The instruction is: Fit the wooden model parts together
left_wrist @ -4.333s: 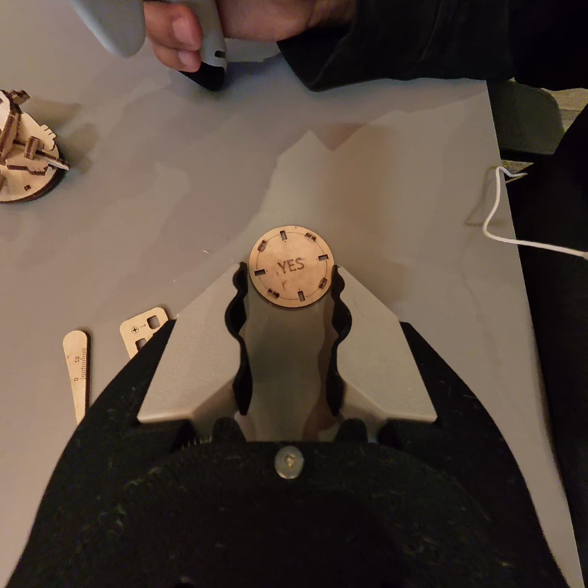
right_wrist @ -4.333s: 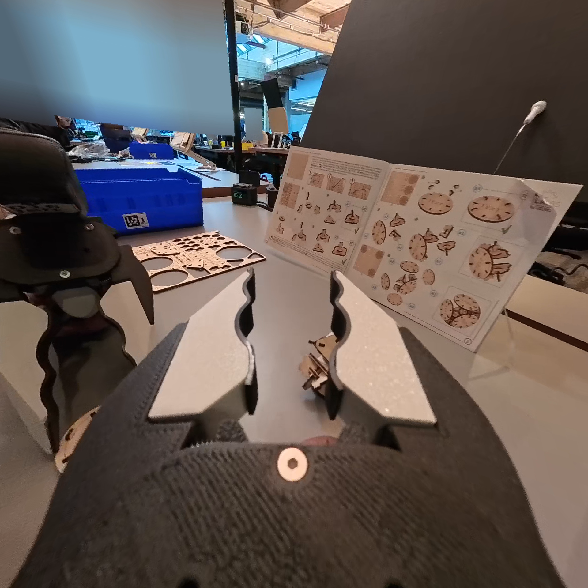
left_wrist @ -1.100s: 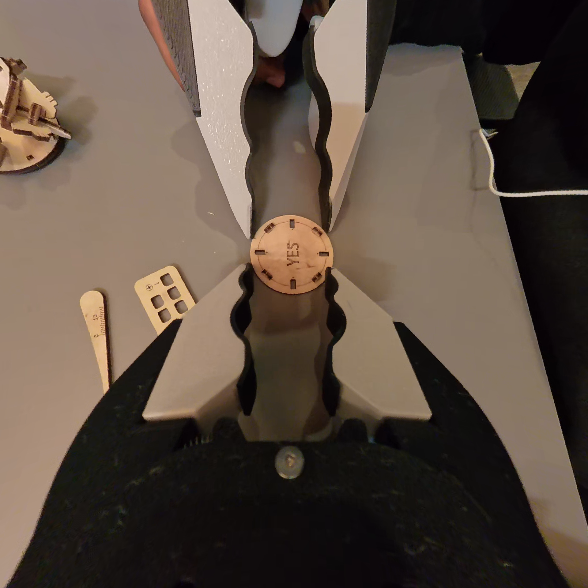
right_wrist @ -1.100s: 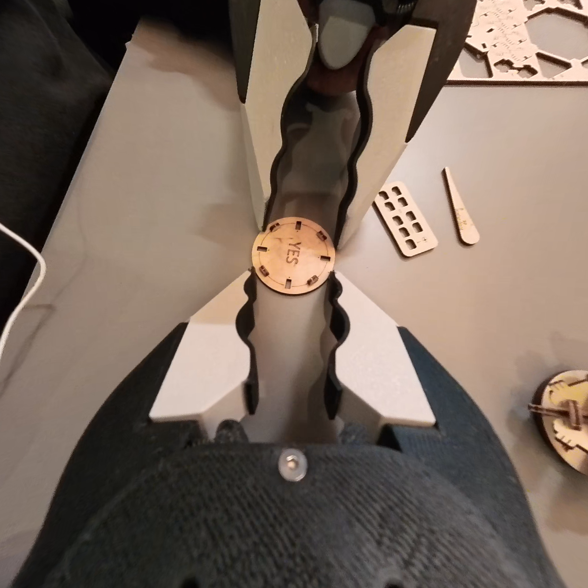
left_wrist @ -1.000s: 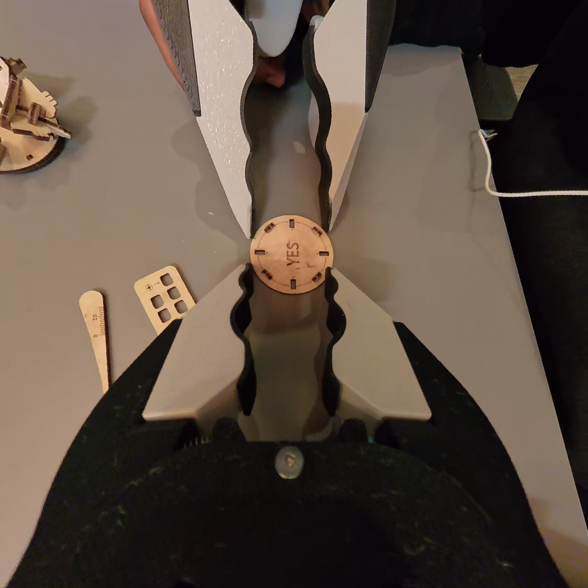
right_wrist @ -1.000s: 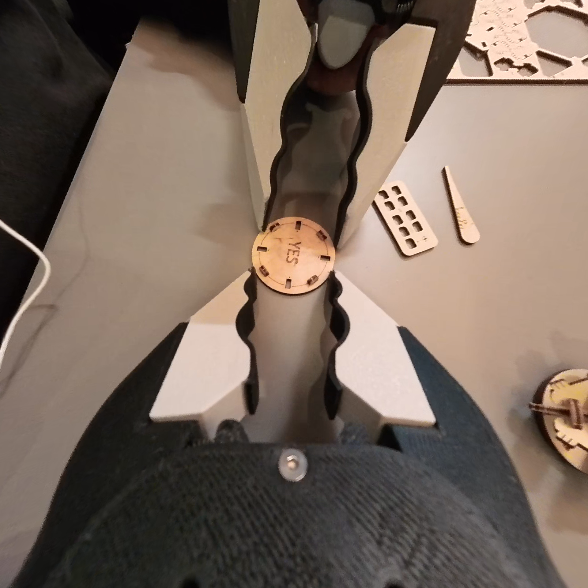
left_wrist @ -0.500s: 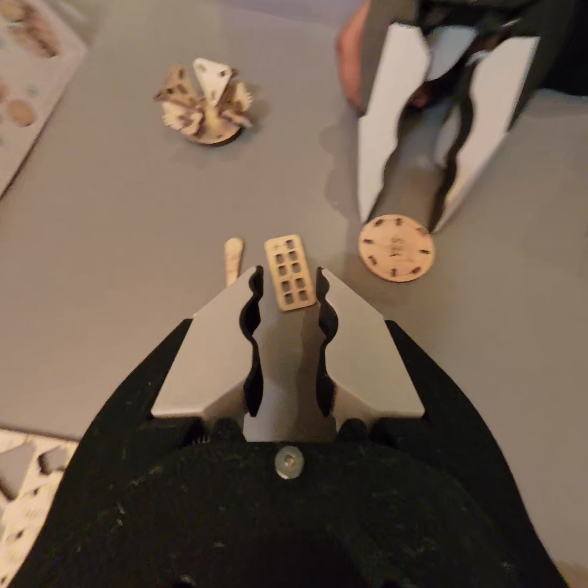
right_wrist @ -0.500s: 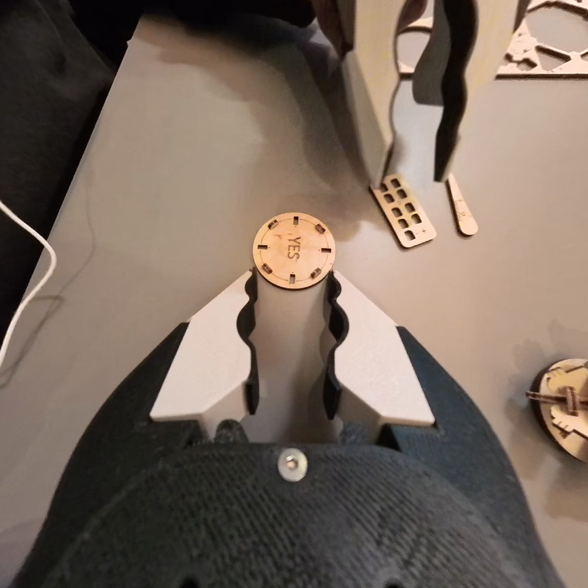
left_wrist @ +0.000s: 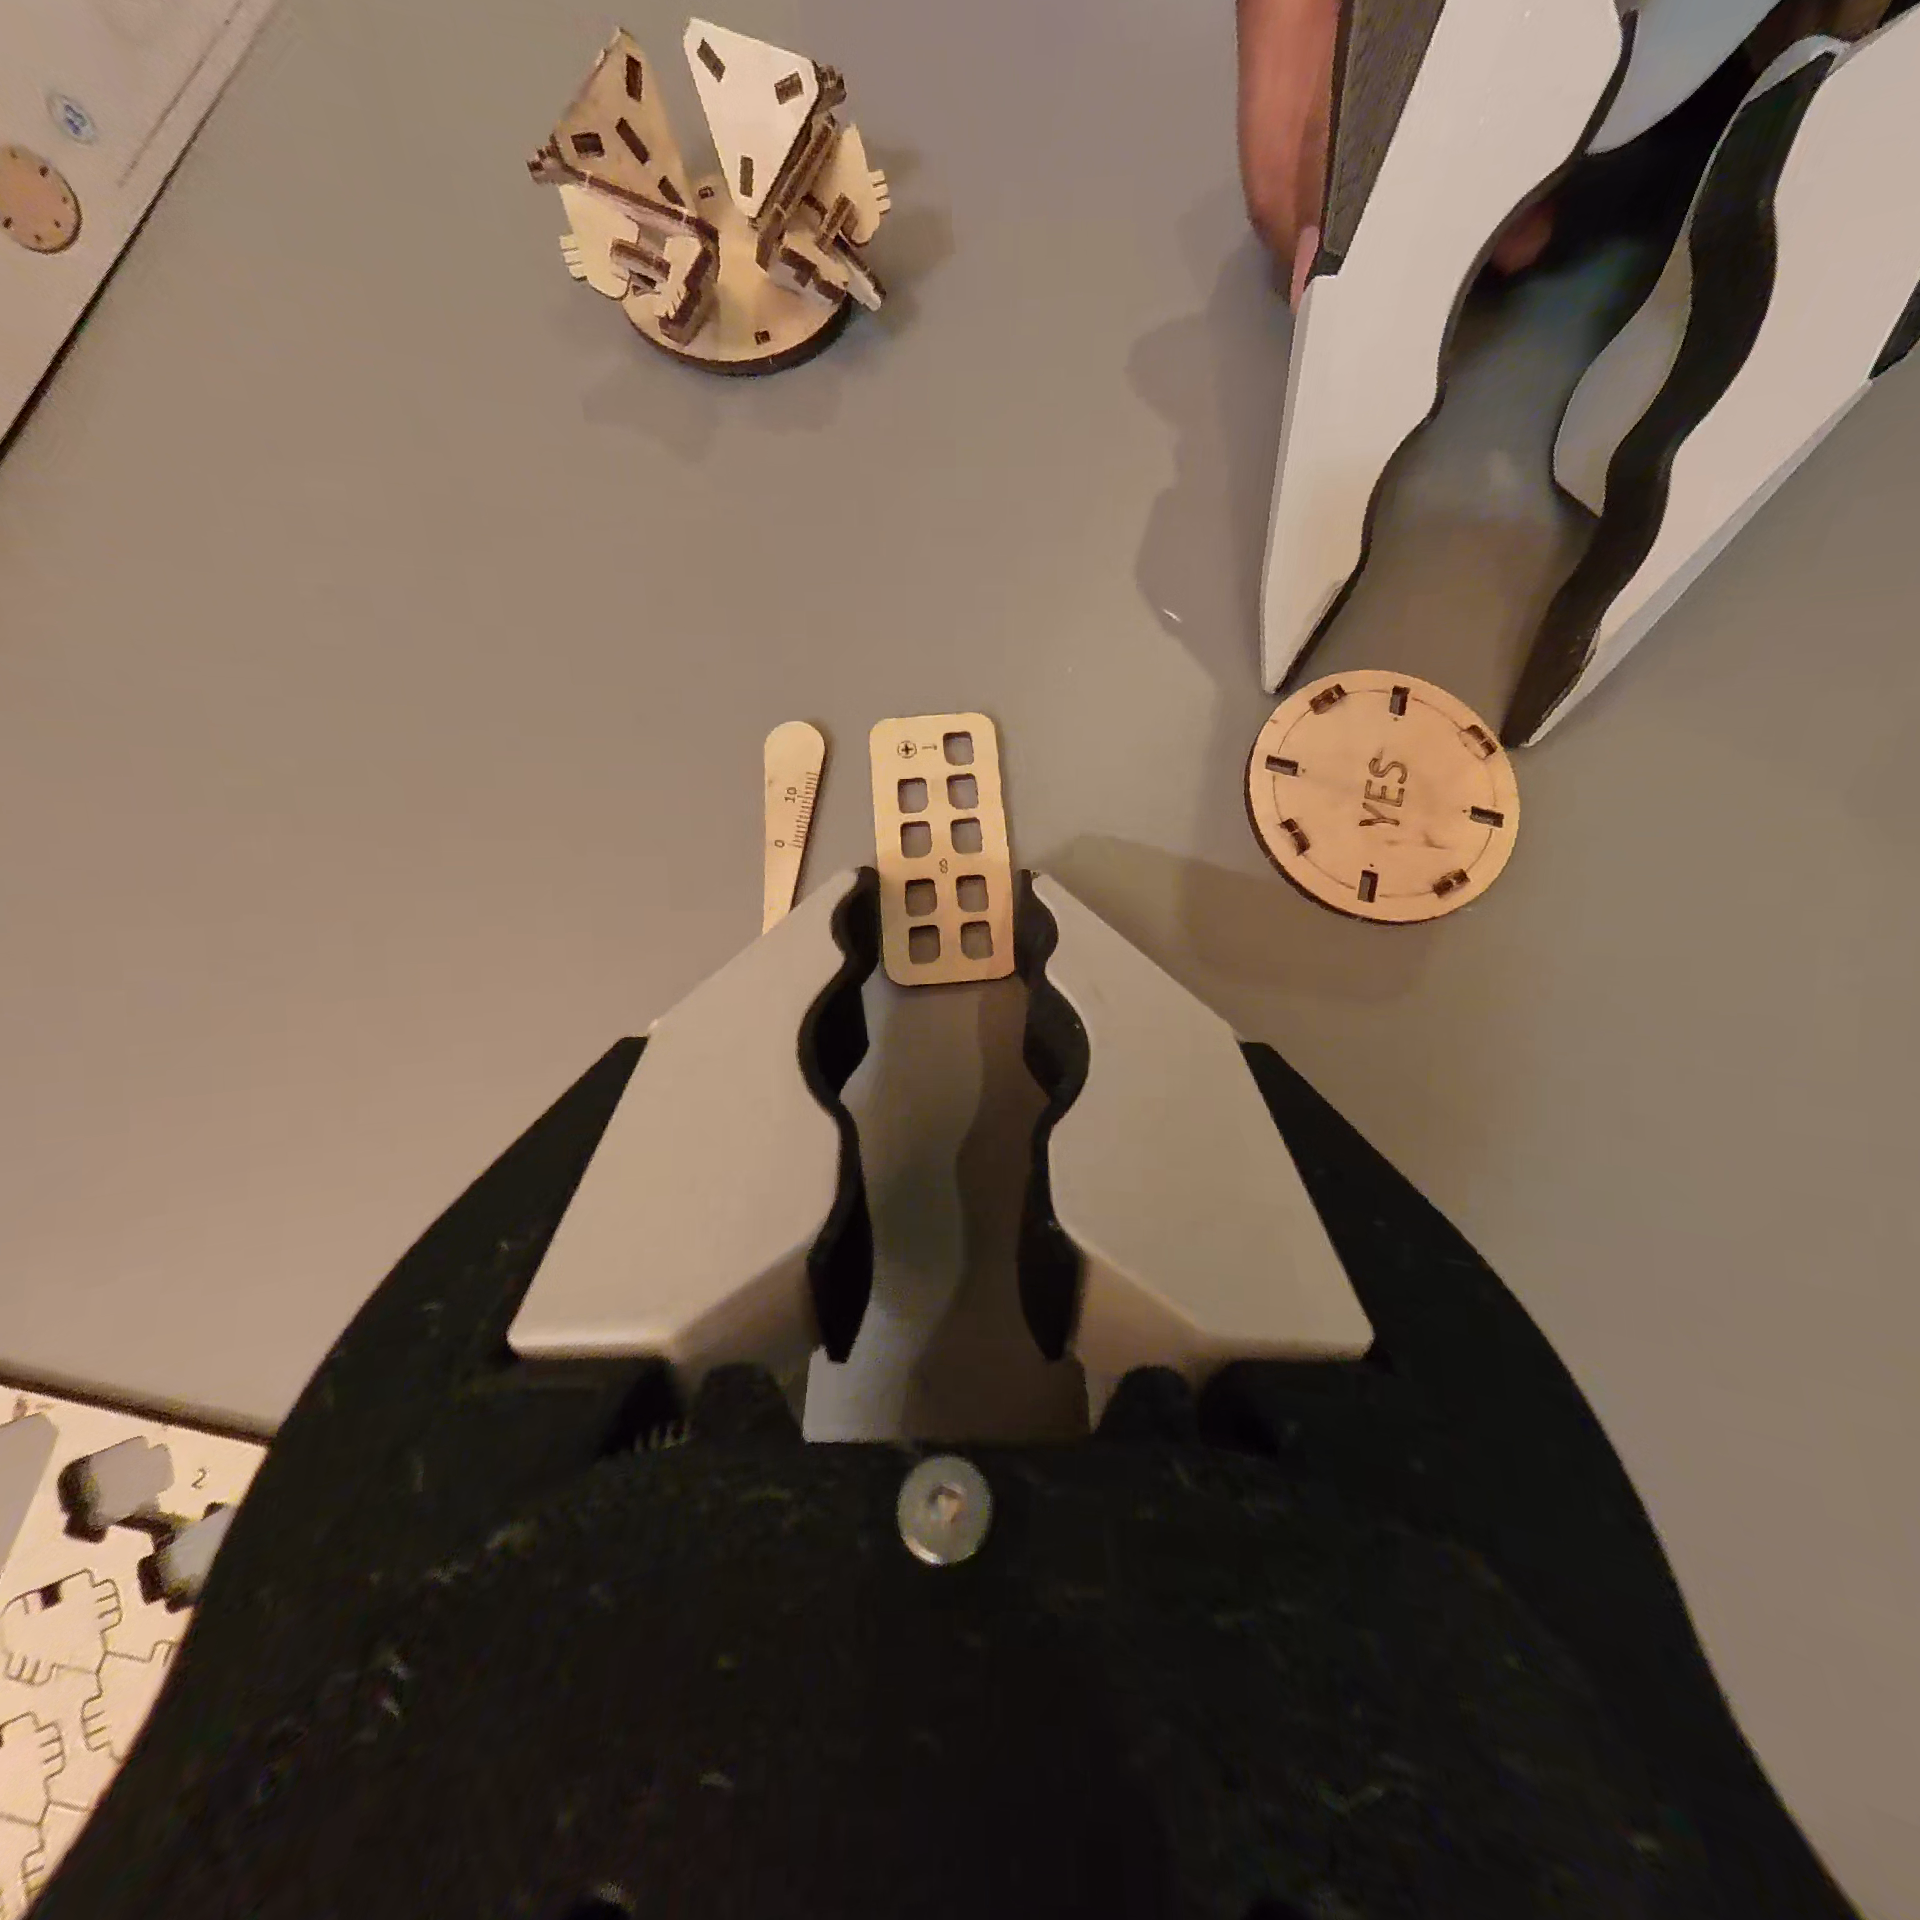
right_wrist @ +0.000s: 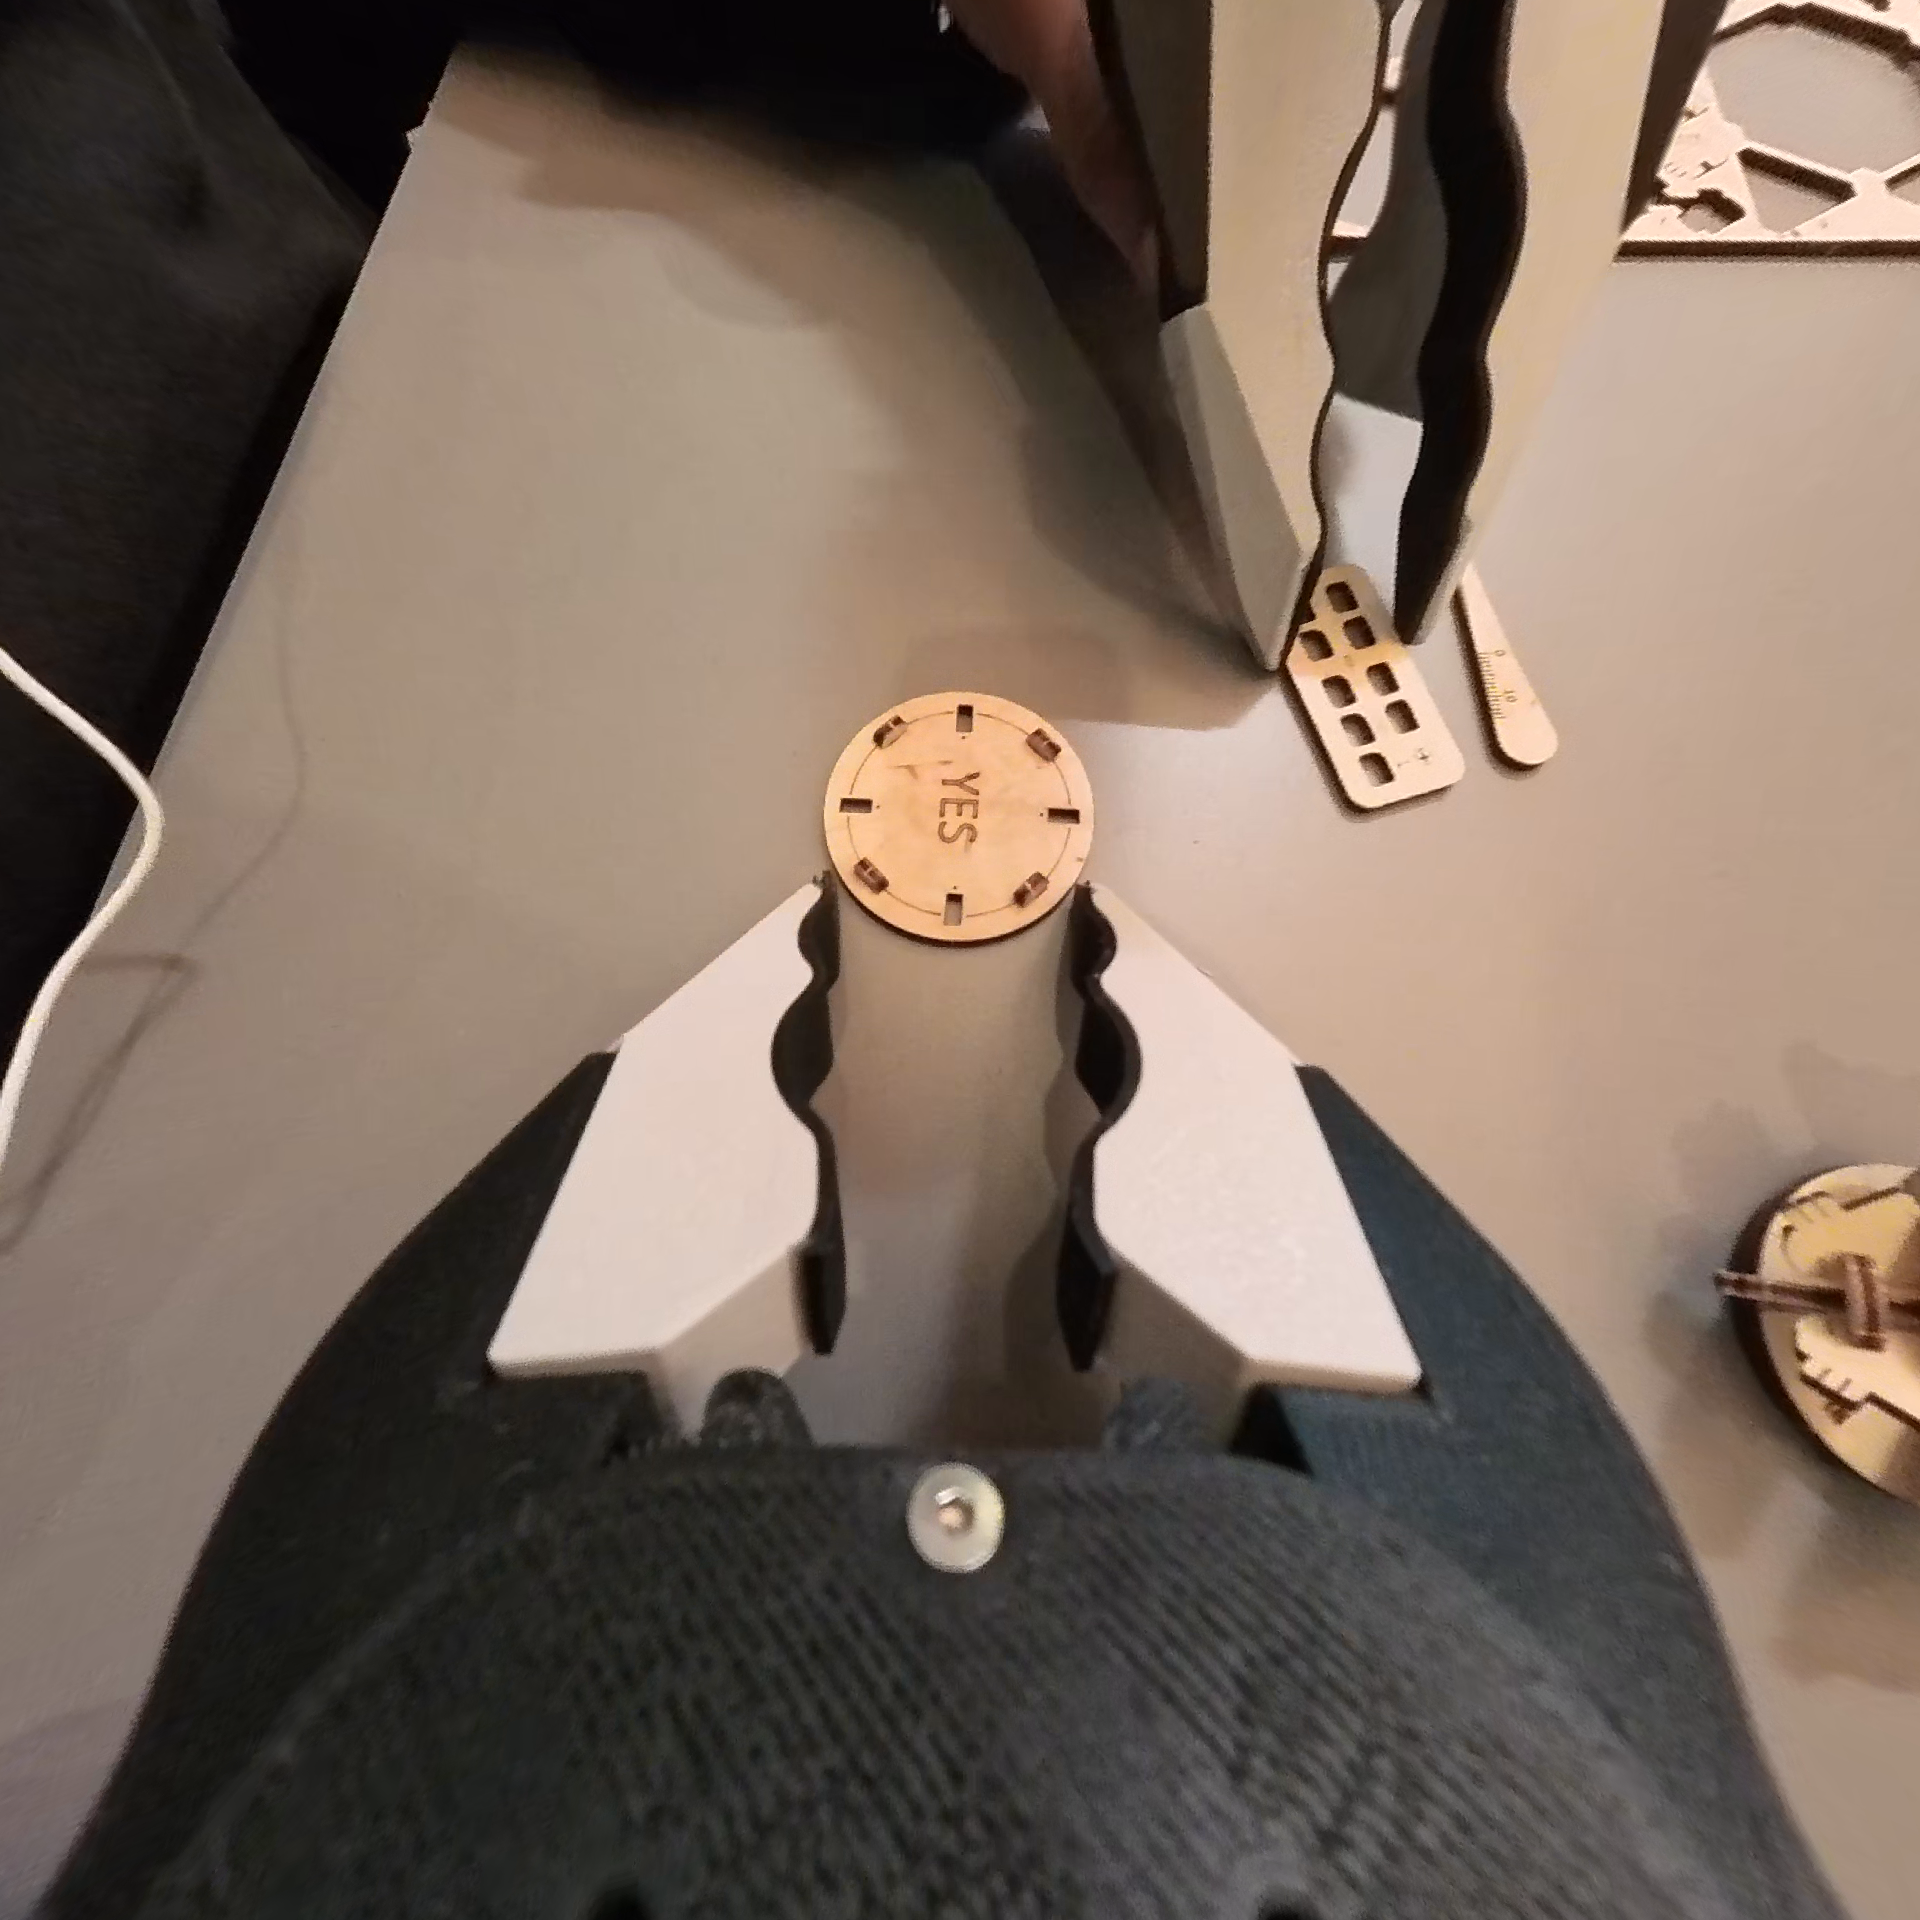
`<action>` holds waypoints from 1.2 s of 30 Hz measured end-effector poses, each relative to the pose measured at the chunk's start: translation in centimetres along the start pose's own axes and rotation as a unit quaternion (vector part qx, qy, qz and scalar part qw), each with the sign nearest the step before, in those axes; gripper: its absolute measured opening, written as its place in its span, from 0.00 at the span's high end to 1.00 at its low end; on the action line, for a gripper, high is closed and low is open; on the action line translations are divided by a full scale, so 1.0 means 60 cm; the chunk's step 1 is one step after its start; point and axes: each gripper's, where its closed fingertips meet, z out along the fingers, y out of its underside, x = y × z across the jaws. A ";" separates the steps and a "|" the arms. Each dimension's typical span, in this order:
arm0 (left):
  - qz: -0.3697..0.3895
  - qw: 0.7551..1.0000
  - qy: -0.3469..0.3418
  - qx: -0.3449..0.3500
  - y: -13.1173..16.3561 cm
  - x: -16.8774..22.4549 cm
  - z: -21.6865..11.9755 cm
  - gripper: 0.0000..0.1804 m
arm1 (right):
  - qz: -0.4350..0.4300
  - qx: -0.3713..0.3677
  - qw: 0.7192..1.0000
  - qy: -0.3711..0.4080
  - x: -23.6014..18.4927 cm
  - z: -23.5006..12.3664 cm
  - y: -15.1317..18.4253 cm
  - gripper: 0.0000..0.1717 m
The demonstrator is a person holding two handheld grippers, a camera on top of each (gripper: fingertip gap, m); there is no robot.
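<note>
A small rectangular wooden plate [left_wrist: 943, 831] with square holes lies flat on the grey table [left_wrist: 416, 623]. My left gripper [left_wrist: 948, 883] has its tips on either side of the plate's near half, with thin slivers of space between the pads and its edges. The right wrist view [right_wrist: 1351, 613] shows the same, with the plate [right_wrist: 1377, 727] between the tips. My right gripper [right_wrist: 954, 894] is open, its tips beside the near edge of a round wooden disc [right_wrist: 958, 821] with slots. Its pads do not press on the disc. The left wrist view shows this gripper [left_wrist: 1403, 712] at the disc [left_wrist: 1382, 795].
A thin wooden ruler stick [left_wrist: 792, 810] lies just left of the plate. An assembled wooden model [left_wrist: 717, 218] stands farther off. A cut-out wooden sheet [left_wrist: 73, 1621] and a booklet [left_wrist: 62, 135] lie at the left. A white cable [right_wrist: 94, 914] hangs off the table edge.
My left gripper left the disc, swung over to the holed plate and narrowed its jaws around it. My right gripper stayed at the disc with its jaws unchanged.
</note>
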 end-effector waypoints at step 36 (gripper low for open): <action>0.024 0.987 0.130 0.093 -0.057 0.087 -0.030 0.88 | -0.247 0.079 0.933 0.251 0.055 -0.050 -0.073 0.81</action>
